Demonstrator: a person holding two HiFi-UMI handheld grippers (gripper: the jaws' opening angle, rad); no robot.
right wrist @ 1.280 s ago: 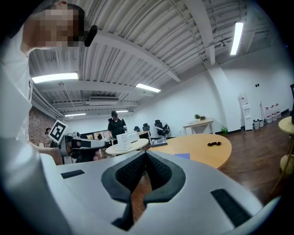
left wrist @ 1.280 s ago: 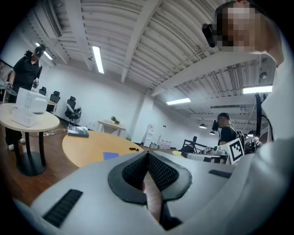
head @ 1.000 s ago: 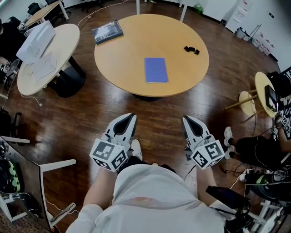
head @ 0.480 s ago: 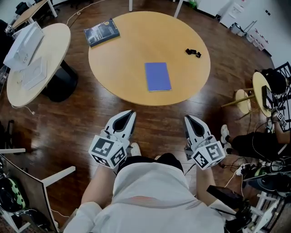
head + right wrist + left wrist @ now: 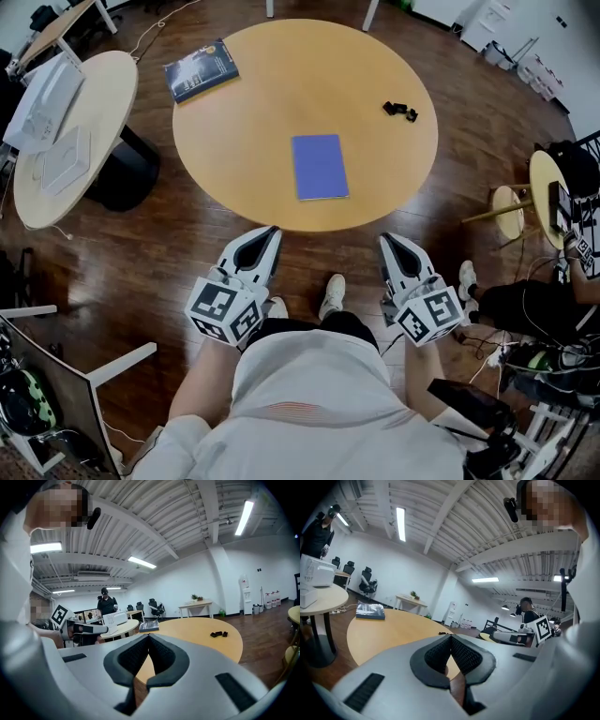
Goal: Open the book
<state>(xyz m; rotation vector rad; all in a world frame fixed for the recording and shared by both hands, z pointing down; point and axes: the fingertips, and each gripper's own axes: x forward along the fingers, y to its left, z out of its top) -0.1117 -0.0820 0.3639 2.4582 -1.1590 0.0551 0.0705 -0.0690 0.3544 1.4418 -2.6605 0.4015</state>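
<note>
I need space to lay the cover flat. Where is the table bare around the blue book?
The round table is bare left of the blue book, toward the dark book, and right of it, before the black pieces. Nowhere crowded.

table (image 5: 281,84): smooth matt wood | floor (image 5: 169,244): glossy wood planks | book (image 5: 319,166): matt plain cover

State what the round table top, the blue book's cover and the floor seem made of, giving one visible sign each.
Round table: probably light wood or wood-look laminate, matt; even tan surface, little glare.
Blue book: cover likely card or paper, matt; flat, uniform blue.
Floor: dark wood or wood-look planks, glossy; board seams and bright reflections show.
</note>
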